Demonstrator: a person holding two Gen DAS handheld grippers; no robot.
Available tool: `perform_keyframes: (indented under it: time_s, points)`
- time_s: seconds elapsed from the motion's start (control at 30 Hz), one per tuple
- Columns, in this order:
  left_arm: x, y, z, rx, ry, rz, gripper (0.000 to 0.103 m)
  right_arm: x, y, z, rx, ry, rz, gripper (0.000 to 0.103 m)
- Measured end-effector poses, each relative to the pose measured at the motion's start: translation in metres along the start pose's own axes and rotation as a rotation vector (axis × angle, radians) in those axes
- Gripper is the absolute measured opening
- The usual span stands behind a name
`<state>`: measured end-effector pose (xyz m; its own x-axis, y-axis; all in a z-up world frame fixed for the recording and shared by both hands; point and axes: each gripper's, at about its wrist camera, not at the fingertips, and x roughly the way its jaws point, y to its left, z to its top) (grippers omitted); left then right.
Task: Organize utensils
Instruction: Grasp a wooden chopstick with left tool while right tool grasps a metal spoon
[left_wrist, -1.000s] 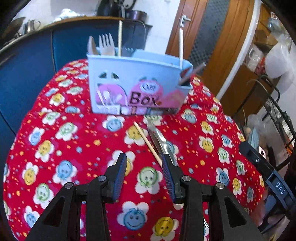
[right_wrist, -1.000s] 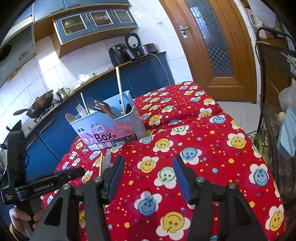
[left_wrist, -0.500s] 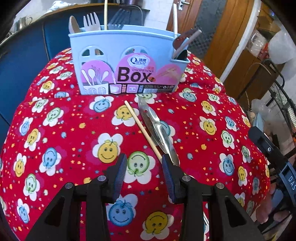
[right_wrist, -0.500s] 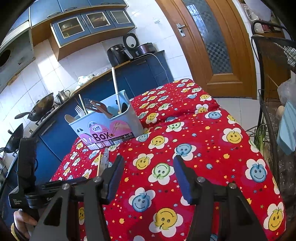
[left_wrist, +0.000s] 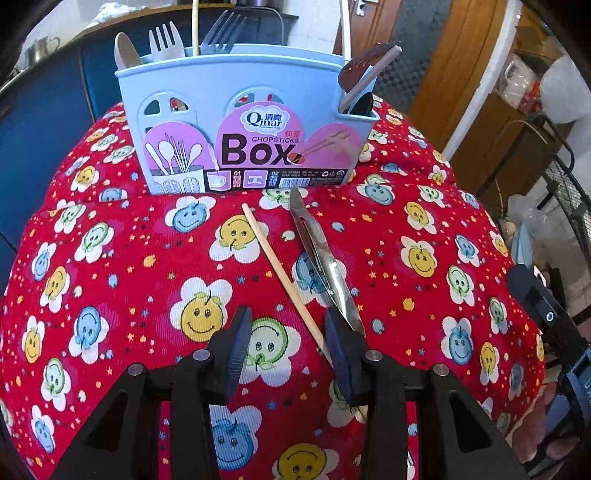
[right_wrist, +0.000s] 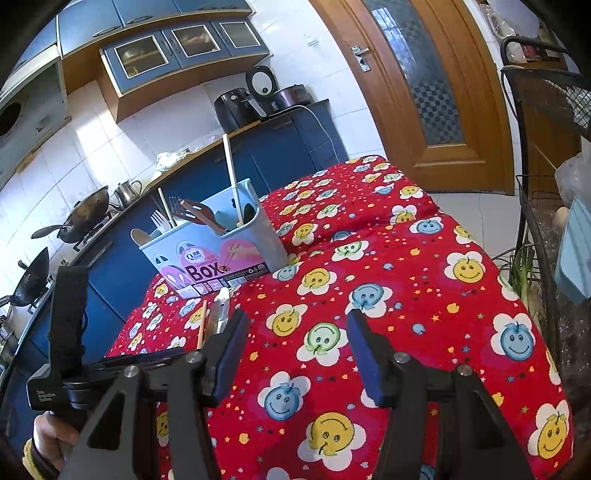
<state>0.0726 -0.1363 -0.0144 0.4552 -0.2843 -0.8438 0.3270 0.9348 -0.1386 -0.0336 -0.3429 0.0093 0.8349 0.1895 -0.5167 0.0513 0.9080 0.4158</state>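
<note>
A pale blue utensil box (left_wrist: 243, 122) stands on the red smiley-flower cloth (left_wrist: 110, 295), holding forks, a spoon, chopsticks and a brown spatula. In front of it lie a wooden chopstick (left_wrist: 280, 273) and metal tongs (left_wrist: 325, 258), side by side and slanting toward me. My left gripper (left_wrist: 288, 347) is open just above the cloth. The chopstick's near end runs between its fingers, close to the right one, and the pads do not press it. From the right wrist view I see the box (right_wrist: 221, 254), chopstick (right_wrist: 201, 325) and tongs (right_wrist: 221, 310). My right gripper (right_wrist: 295, 354) hangs open over bare cloth, empty.
Blue kitchen cabinets (right_wrist: 288, 155) and a stove with woks (right_wrist: 81, 218) stand behind the table. A wooden door (right_wrist: 417, 92) is at the right. A black wire rack (right_wrist: 539, 206) stands by the table's right edge. A hand (right_wrist: 48, 435) holds the left tool's handle.
The left gripper has moved forward and down toward the box, so the box looks larger and the chopstick's near end now lies between its fingers. The right gripper has stayed still.
</note>
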Motion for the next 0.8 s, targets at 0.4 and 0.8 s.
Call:
perform_keyframes:
  time_s: [0.4,0.8]
  points:
    - [0.002,0.019,0.01,-0.052,0.045,-0.083,0.01,0.002,0.008,-0.001,-0.012,0.019,-0.003,0.058]
    - [-0.024,0.056,-0.007,-0.134,-0.055,-0.188,0.004,0.014,0.029,-0.001,-0.055,0.097,0.001,0.058]
